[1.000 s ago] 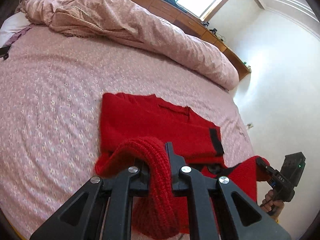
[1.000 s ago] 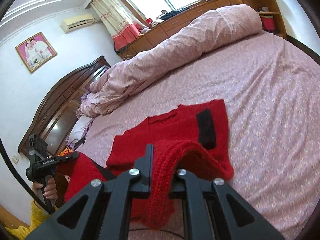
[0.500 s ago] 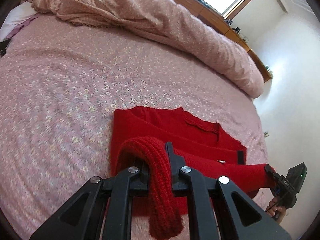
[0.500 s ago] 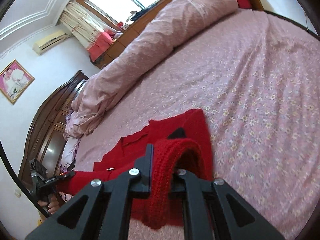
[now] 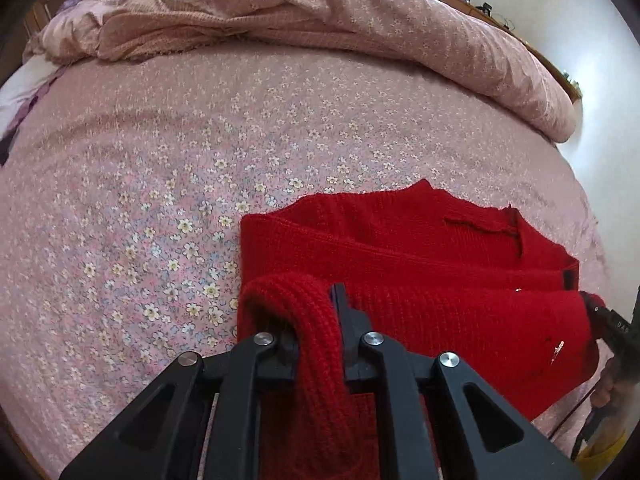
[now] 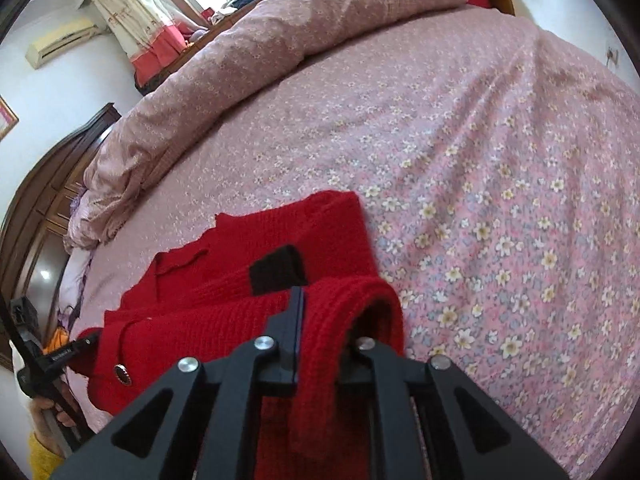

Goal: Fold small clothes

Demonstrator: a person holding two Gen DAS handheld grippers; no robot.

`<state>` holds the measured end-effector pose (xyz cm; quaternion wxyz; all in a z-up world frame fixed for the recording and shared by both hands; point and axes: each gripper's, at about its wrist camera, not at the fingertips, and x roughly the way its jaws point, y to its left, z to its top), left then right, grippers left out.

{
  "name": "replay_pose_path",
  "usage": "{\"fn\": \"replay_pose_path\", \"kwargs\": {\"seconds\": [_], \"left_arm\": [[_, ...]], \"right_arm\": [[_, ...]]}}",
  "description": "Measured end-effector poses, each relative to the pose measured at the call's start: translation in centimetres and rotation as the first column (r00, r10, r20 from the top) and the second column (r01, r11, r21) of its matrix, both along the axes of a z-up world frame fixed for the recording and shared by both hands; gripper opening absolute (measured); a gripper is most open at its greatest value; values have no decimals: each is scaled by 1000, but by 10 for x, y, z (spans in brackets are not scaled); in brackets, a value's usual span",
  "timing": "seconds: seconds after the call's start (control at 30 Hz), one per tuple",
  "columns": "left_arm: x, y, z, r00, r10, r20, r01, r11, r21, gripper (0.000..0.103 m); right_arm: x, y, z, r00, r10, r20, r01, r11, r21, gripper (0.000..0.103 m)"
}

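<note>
A red knit sweater [image 5: 420, 248] lies on the flowered pink bed sheet [image 5: 160, 200], collar away from me. Its near edge is raised and folded over the rest. My left gripper [image 5: 314, 310] is shut on the left corner of that edge, with knit draped over its left finger. My right gripper [image 6: 328, 312] pinches the right corner [image 6: 352, 300] beside a black cuff [image 6: 276, 270]; its jaws are opening a little with the knit still between them. Each gripper shows in the other's view: right gripper [image 5: 598, 310], left gripper [image 6: 90, 340].
A rolled pink duvet [image 5: 360, 20] lies across the far side of the bed. A dark wooden headboard [image 6: 36, 208] stands at the left in the right wrist view, a wall [image 5: 600, 80] close on the right. A hand in a yellow sleeve [image 6: 40, 440] holds the left gripper.
Both grippers have moved forward and down with the sweater's near edge, bringing it over the body toward the collar. The stretched fold now lies low over the garment.
</note>
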<state>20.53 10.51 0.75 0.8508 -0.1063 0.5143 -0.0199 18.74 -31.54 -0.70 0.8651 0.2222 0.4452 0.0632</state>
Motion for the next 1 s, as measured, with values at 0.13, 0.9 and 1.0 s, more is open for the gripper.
{"fn": "replay_pose_path", "kwargs": {"seconds": [0.13, 0.9, 1.0], "left_arm": [[-6, -3, 13, 1000, 18, -7, -18, 1000, 6, 7], [-66, 1, 68, 998, 30, 62, -28, 999, -23, 10], [-78, -2, 71, 997, 29, 76, -27, 999, -35, 13]], "right_arm": [[-4, 3, 12, 1000, 7, -6, -7, 1000, -22, 18], [-79, 44, 54, 992, 93, 81, -95, 995, 17, 41], [-79, 49, 43, 994, 96, 56, -98, 995, 34, 41]]}}
